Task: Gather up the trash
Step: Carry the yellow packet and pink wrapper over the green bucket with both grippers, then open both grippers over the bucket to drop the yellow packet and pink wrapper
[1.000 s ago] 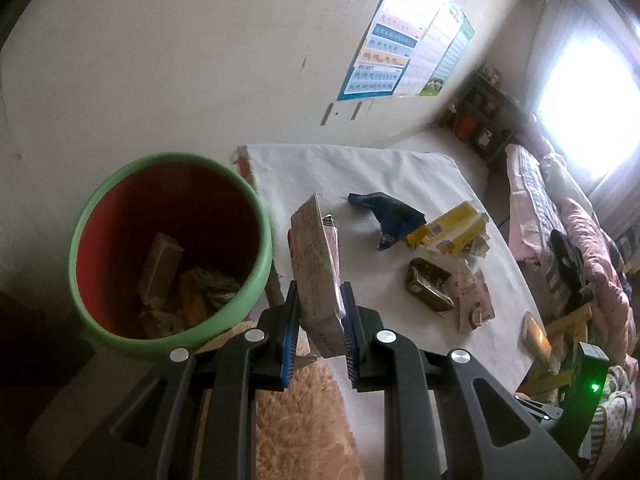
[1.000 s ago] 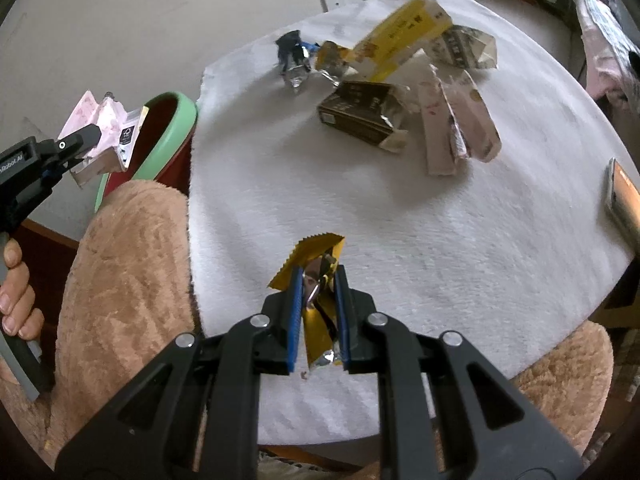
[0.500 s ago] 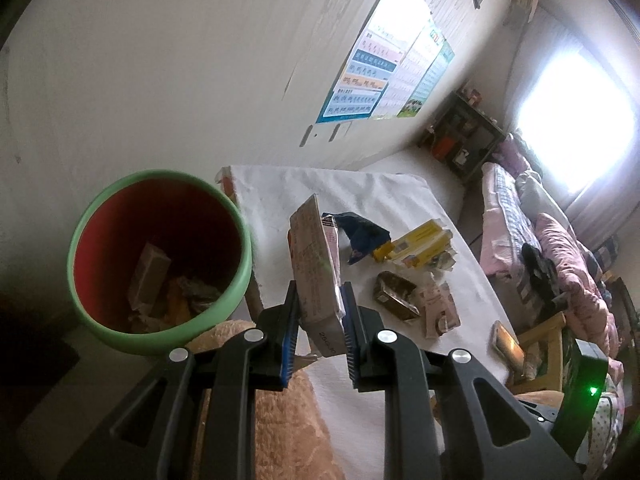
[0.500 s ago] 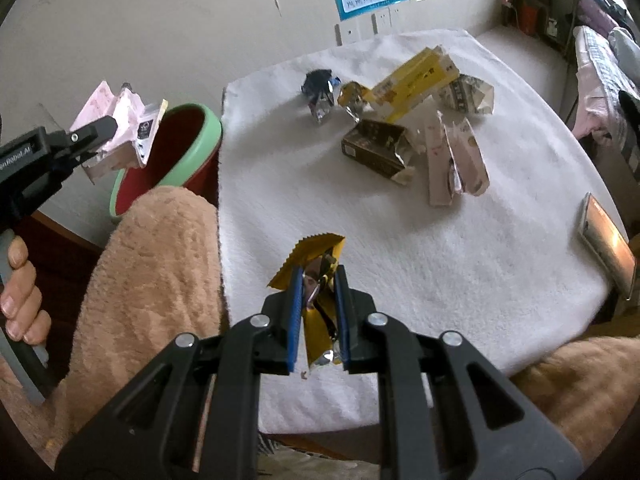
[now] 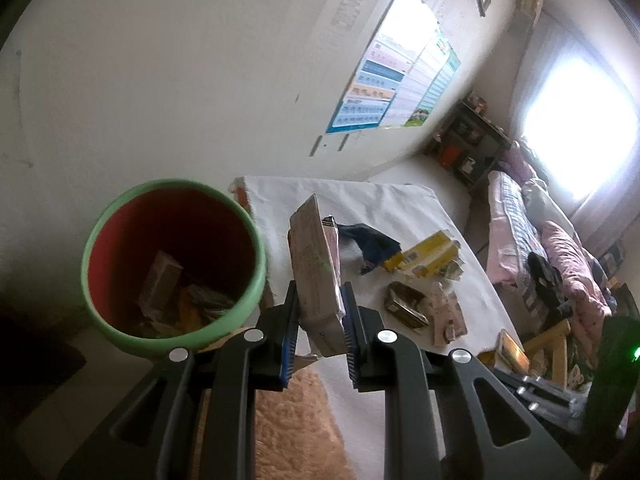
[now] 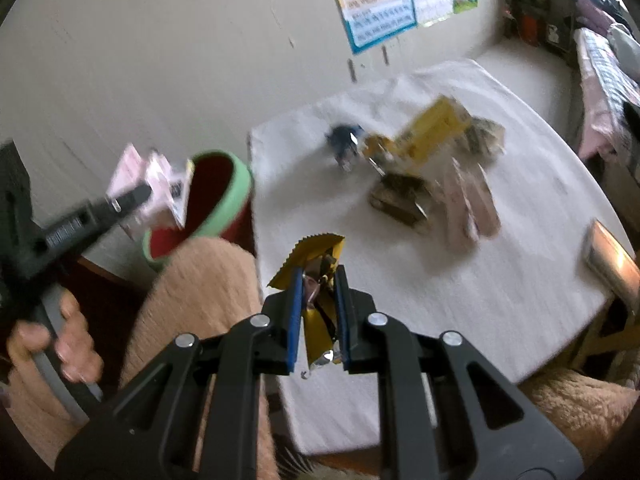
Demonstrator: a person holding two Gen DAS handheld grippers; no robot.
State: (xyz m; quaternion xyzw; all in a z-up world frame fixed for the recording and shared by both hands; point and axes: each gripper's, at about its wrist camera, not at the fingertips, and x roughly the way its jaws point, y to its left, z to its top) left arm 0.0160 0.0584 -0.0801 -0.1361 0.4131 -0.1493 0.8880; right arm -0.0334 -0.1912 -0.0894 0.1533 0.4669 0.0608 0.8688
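Note:
My left gripper (image 5: 320, 312) is shut on a flat pink-and-white carton (image 5: 314, 256), held in the air just right of the green-rimmed red bin (image 5: 256, 280); the bin holds several scraps. In the right wrist view the carton (image 6: 148, 188) hangs by the bin's rim (image 6: 236, 196). My right gripper (image 6: 318, 292) is shut on a crumpled gold foil wrapper (image 6: 316, 252), above the near edge of the white table (image 6: 520, 272). More trash lies on the table: a blue wrapper (image 6: 344, 140), a yellow box (image 6: 432, 132), a dark box (image 6: 400, 200), pink cartons (image 6: 472, 204).
A tan plush cover (image 6: 200, 288) lies between bin and table. A shiny flat object (image 6: 612, 256) sits at the table's right edge. A wall with posters (image 5: 396, 92) is behind; a bed (image 5: 552, 248) and a shelf (image 5: 468, 144) are at right.
Both grippers have risen and pulled back, so bin and table look smaller. The left gripper with the carton has moved closer over the bin's rim. Grips unchanged.

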